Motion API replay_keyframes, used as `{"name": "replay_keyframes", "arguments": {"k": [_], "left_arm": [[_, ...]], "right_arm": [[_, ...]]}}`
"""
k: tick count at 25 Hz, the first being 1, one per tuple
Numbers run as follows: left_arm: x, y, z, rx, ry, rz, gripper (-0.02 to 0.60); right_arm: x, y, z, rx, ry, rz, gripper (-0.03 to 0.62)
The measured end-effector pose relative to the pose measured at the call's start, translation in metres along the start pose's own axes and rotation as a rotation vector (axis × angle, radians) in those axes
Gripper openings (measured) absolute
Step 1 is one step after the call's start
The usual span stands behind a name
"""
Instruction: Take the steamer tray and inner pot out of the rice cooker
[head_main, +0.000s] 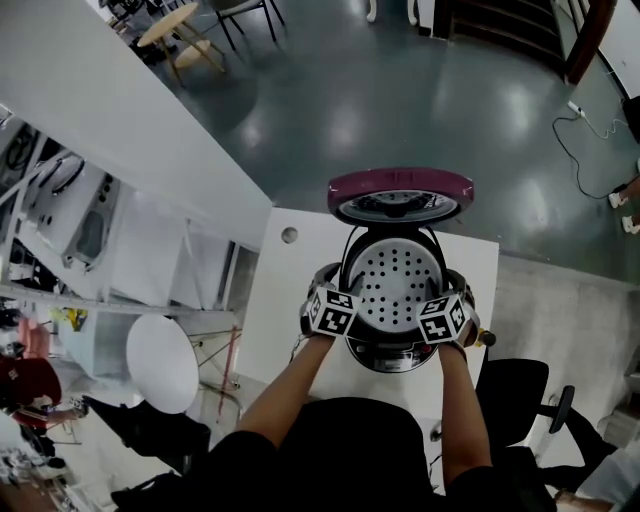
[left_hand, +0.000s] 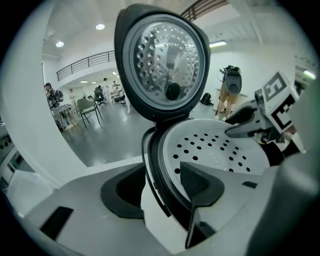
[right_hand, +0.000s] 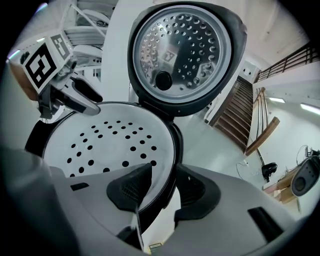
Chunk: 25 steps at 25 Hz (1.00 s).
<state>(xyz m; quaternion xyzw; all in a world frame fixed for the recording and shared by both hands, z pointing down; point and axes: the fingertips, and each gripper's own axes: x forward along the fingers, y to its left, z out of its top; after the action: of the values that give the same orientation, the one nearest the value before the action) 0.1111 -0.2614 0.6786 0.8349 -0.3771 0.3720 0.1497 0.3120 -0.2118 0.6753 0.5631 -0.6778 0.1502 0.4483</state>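
Toward the far right corner of the white table (head_main: 288, 300), the round white perforated steamer tray (head_main: 392, 282) sits inside the open maroon-lidded rice cooker (head_main: 400, 358). Left gripper (left_hand: 160, 190) and right gripper (right_hand: 165, 192), tilted downward on outstretched forearms, straddle its opposite rims, jaws partly apart, pads clamping nothing.

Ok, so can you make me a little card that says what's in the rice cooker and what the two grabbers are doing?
Rice cooker: on white table
Lid: open, standing up
Steamer tray: white, holey, inside cooker
Left gripper: jaws apart, astride the rim's left side
Right gripper: jaws apart, astride the rim's right side
Inner pot: hidden under tray
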Motion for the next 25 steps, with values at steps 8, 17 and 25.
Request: {"name": "replay_keyframes", "arguments": {"k": [8,17,25], "left_arm": [[-0.009,-0.002,0.006,-0.001,-0.025,0.015,0.156],[-0.018,-0.005,0.021,-0.007,-0.079,0.017,0.078],[-0.038,-0.004,0.036,-0.062,-0.138,0.022,0.067]], "right_arm": [[-0.006,0.002,0.006,-0.015,-0.005,0.003,0.117],[-0.019,-0.007,0.024,-0.029,-0.058,-0.035,0.101],[-0.034,-0.013,0.036,-0.017,-0.105,-0.064,0.094]]}}
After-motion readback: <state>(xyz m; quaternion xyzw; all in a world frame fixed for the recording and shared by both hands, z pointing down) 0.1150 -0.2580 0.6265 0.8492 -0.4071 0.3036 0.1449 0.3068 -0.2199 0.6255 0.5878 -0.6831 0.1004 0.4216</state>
